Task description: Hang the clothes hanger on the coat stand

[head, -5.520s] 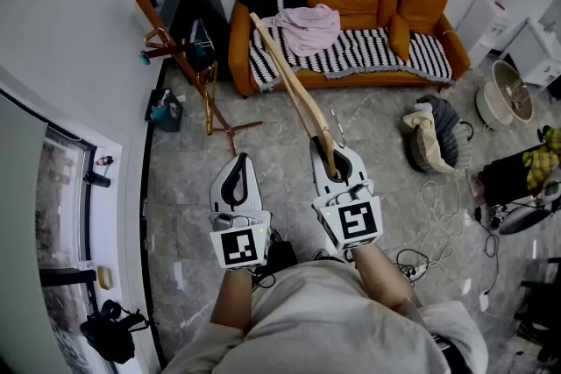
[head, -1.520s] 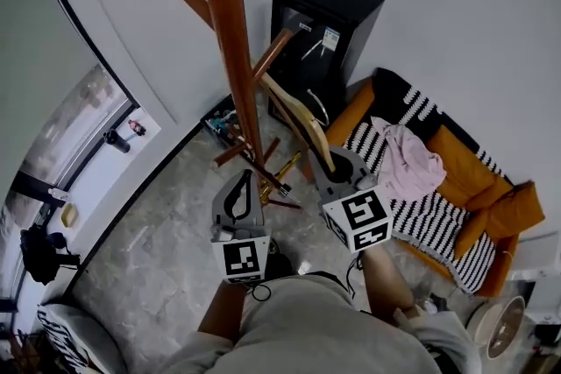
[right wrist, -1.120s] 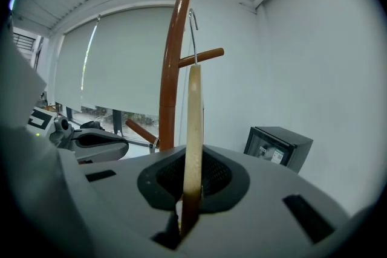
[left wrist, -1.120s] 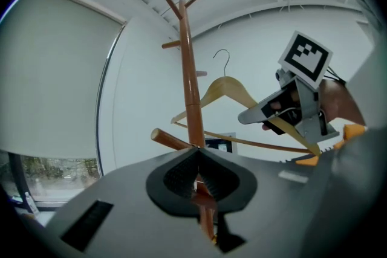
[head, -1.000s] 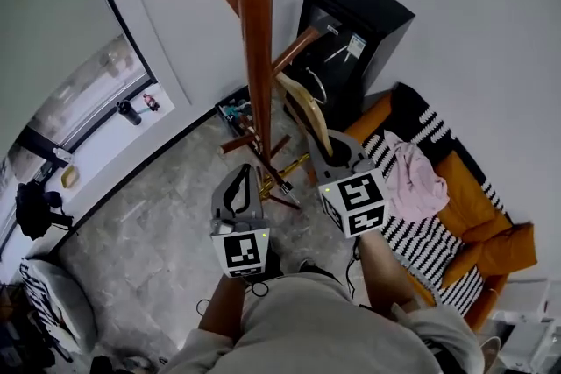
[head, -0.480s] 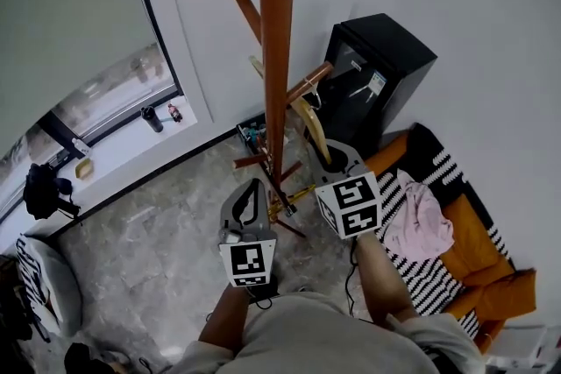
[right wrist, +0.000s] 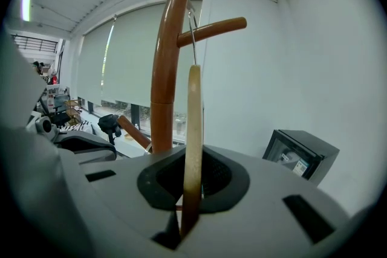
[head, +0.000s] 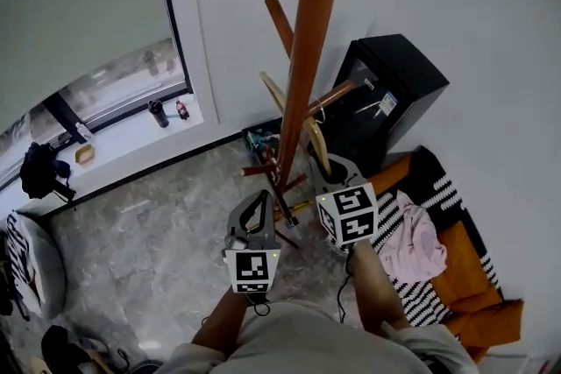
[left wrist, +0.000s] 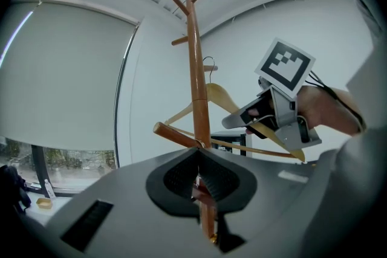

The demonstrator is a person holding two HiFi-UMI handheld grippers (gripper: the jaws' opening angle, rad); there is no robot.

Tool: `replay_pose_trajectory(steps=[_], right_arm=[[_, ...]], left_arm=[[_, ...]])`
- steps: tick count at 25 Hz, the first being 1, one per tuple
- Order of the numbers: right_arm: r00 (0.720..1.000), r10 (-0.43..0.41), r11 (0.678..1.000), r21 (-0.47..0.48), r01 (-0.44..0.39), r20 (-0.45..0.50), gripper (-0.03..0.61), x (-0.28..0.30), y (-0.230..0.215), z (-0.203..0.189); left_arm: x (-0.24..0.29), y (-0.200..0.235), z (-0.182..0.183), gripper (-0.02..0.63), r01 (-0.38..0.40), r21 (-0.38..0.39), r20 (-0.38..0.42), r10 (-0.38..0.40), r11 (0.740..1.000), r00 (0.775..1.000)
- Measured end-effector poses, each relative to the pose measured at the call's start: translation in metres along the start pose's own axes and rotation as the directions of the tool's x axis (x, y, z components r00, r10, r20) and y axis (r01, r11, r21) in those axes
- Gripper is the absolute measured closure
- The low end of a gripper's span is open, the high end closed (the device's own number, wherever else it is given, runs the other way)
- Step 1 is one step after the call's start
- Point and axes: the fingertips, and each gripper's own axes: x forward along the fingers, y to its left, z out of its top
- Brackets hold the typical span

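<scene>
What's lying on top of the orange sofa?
A pink garment lies crumpled on a black-and-white striped blanket covering the orange sofa. Whatever is under the garment is hidden.

claw (right wrist: 190,209) grips hanger (right wrist: 193,121) beside coat stand (right wrist: 163,69).

Coat stand (head: 307,39): smooth reddish wood, satin sheen. Hanger (right wrist: 192,130): pale varnished wood, metal hook (right wrist: 192,33). Floor (head: 149,223): polished stone.
</scene>
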Motion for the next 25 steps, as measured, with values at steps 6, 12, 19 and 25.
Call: replay_pose_trajectory(steps=[6,12,19,25], right_arm=[[1.0,0.023,1.0,0.016,-0.023,-0.017,0.571,0.006,0.001,-0.009],[0.999,0.034,0.999,0.001,-0.034,-0.012,0.571,0.009,0.004,-0.007],[0.998,0.053,0.999,0.003,-0.053,-0.017,0.571,0.012,0.011,-0.011],[0.998,0.055,0.998,-0.005,-0.056,-0.018,0.57,0.013,0.015,-0.015]], left_arm=[[0.005,-0.002,-0.005,0.604,-0.007,-0.006,-0.006,0.007,1.0,1.0],[0.01,-0.003,-0.005,0.604,-0.014,-0.007,-0.003,0.014,1.0,1.0],[0.009,-0.004,-0.006,0.604,-0.025,-0.006,-0.007,0.025,1.0,1.0],[0.004,-0.003,-0.008,0.604,-0.034,-0.001,-0.012,0.034,0.999,0.999]])
